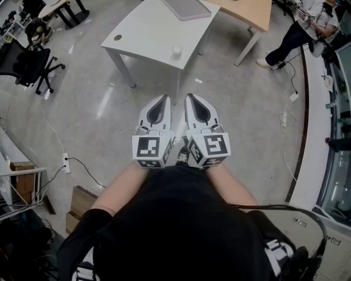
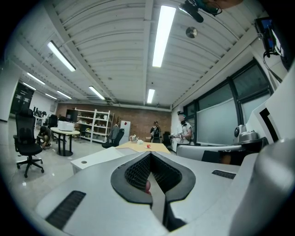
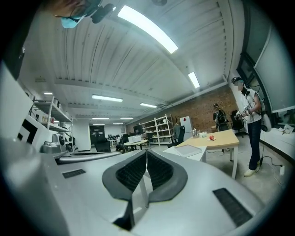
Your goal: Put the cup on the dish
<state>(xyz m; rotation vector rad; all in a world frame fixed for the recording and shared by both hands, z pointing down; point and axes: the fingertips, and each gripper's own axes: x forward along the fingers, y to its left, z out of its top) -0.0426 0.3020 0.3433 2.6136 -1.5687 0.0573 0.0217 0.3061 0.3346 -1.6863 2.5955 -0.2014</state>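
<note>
A small pale cup (image 1: 176, 51) stands near the front edge of a white table (image 1: 148, 33), ahead of both grippers. I see no dish beside it on that table. My left gripper (image 1: 164, 97) and right gripper (image 1: 189, 95) are held side by side over the floor, short of the table, both pointing at it. The left gripper (image 2: 150, 154) has its jaws together and holds nothing. In the right gripper view the right gripper (image 3: 146, 151) is likewise shut and empty. Far off, a red fruit on a small plate (image 3: 211, 137) rests on a wooden table (image 3: 221, 138).
A flat grey slab (image 1: 186, 8) lies at the white table's far side. The wooden table (image 1: 249, 11) stands behind it, with a person (image 1: 299, 33) at the right. A black office chair (image 1: 30, 63) is at the left; cables and a power strip (image 1: 66, 162) lie on the floor.
</note>
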